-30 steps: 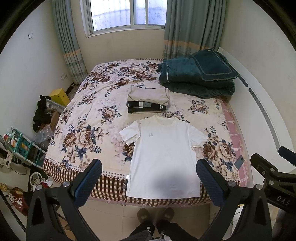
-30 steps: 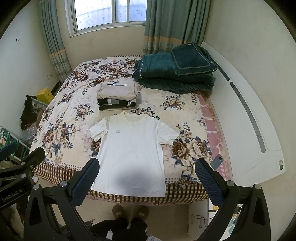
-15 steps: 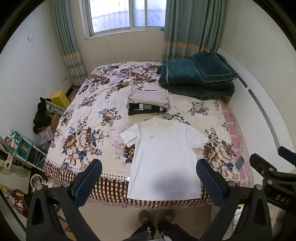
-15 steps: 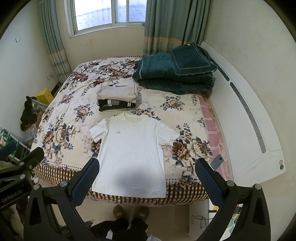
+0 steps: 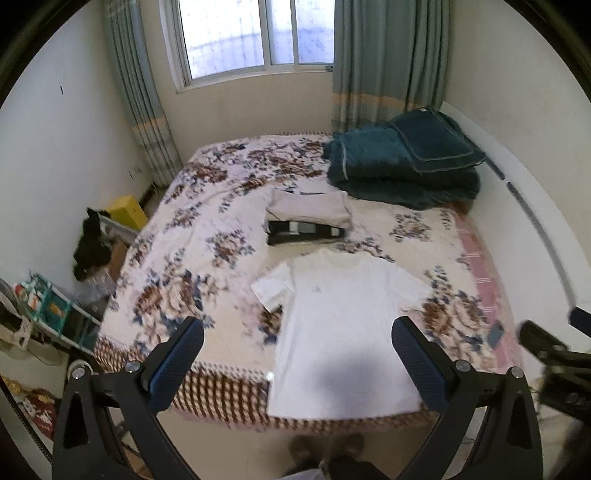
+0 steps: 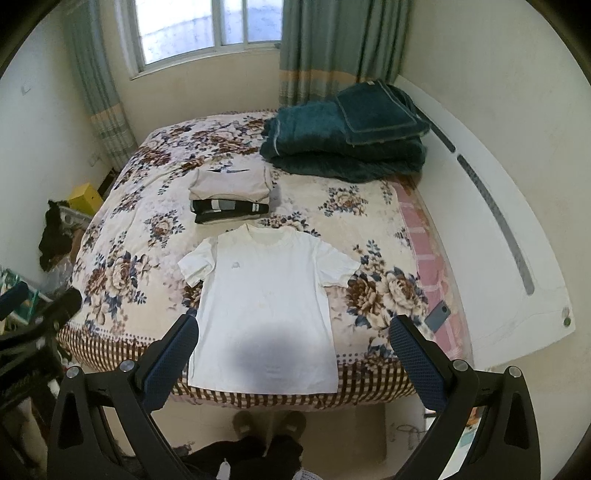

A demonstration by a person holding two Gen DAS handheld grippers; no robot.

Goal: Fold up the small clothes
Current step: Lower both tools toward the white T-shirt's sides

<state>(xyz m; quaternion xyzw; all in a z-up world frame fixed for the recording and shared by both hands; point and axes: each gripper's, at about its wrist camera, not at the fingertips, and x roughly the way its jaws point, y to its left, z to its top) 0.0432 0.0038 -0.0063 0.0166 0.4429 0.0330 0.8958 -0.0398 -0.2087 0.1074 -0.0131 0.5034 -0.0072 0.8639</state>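
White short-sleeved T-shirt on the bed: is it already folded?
No. The white short-sleeved T-shirt lies spread flat on the floral bedspread, both sleeves out, below the stack of folded clothes.

Both wrist cameras look down from above the foot of the bed (image 5: 221,229), well back from it, facing the window (image 6: 207,26). They share nearly everything (the white T-shirt (image 5: 343,332) sits lower centre in each).

I can read no text here, small chest logo on the white T-shirt (image 6: 234,264) too blurred to make out
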